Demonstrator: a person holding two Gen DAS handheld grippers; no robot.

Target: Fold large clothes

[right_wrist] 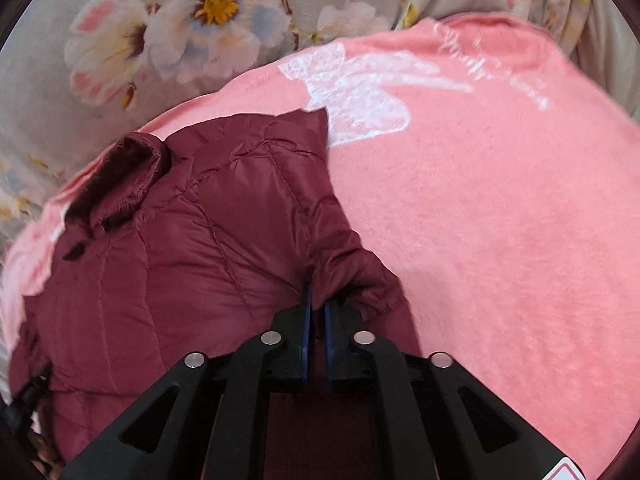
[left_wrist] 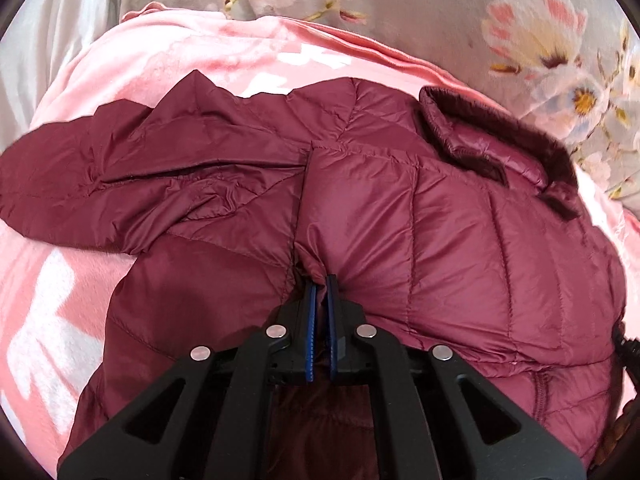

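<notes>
A maroon quilted puffer jacket (left_wrist: 460, 216) lies on a pink blanket (left_wrist: 132, 68), its collar (left_wrist: 492, 148) at the upper right and one sleeve (left_wrist: 120, 176) stretched out to the left. My left gripper (left_wrist: 321, 282) is shut on a pinched fold of the jacket's front edge. In the right wrist view the jacket (right_wrist: 168, 264) fills the left half, with its collar (right_wrist: 120, 176) at the upper left. My right gripper (right_wrist: 317, 300) is shut on the gathered cuff end of a sleeve (right_wrist: 352, 276) folded over the body.
The pink blanket (right_wrist: 500, 220) with white print spreads wide to the right of the jacket. Beyond it lies grey floral bedding (right_wrist: 180, 36) (left_wrist: 560, 60). A black strap or buckle (right_wrist: 24, 400) shows at the jacket's lower left edge.
</notes>
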